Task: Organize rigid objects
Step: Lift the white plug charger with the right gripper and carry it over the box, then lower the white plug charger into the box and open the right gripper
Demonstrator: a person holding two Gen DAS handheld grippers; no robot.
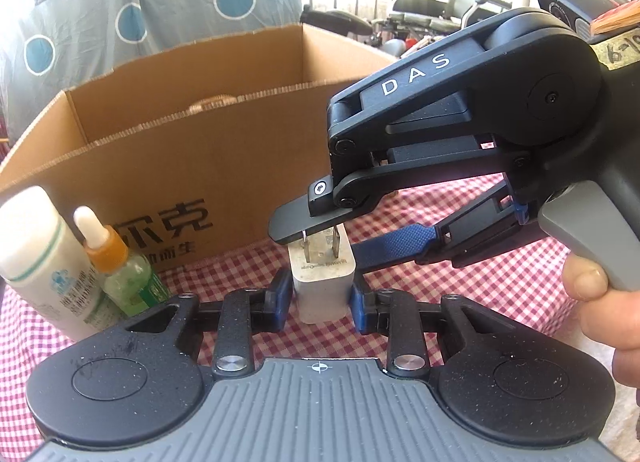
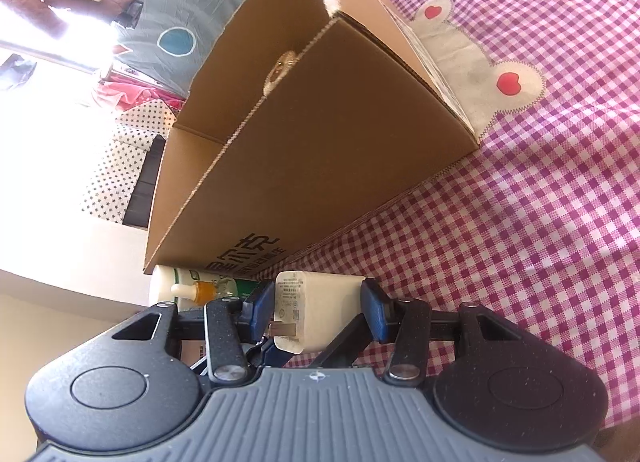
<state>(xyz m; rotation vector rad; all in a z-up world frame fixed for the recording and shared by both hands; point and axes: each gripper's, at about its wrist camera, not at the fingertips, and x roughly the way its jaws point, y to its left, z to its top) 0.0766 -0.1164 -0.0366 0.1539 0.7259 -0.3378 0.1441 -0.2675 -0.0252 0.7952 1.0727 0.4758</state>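
A white plug charger (image 1: pixel 322 290) with two metal prongs is held above the red checked cloth (image 1: pixel 480 262). My left gripper (image 1: pixel 320 298) is shut on its body, a blue pad pressing each side. My right gripper (image 1: pixel 320 240) comes in from the right, rolled on its side. One of its fingers lies over the prong tips and the other runs behind the charger. In the right wrist view the charger (image 2: pixel 324 298) lies lengthwise between the right gripper's (image 2: pixel 316 302) pads, both touching its ends. An open cardboard box (image 1: pixel 200 150) stands just behind.
A white bottle (image 1: pixel 36 254) and a small dropper bottle (image 1: pixel 120 262) with an orange collar stand left of the charger, against the box (image 2: pixel 320 142). A brownish round object (image 1: pixel 212 102) peeks over the box rim. A person's thumb (image 1: pixel 588 278) rests on the right gripper's trigger.
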